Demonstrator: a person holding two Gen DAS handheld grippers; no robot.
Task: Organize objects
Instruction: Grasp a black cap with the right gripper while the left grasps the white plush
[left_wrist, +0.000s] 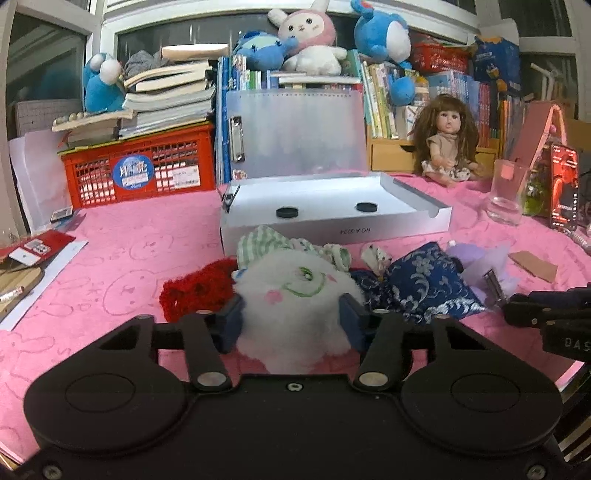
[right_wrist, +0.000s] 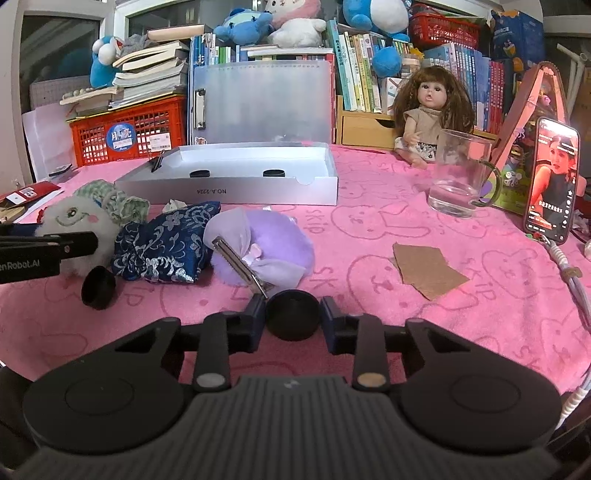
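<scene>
Done: two black discs (right_wrist: 273, 172) already in the white box (right_wrist: 317, 190).
Left hand-held gripper (left_wrist: 290, 318): clamped on white plush (left_wrist: 295, 295), just before box.
Right hand-held gripper (right_wrist: 292, 317): clamped on black disc (right_wrist: 292, 314), before box.
Left: blue pouch (right_wrist: 162, 243), purple puff (right_wrist: 266, 236), another disc (right_wrist: 99, 288), all outside box.

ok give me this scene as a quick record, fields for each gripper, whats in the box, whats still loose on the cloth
left gripper: shut on the white plush face
right gripper: shut on a black round cap
white box: open, two black caps inside
loose by the pile: another black cap, blue floral pouch, purple puff with metal clip
further right: cardboard scrap, glass mug, phone
surface: pink cloth
</scene>
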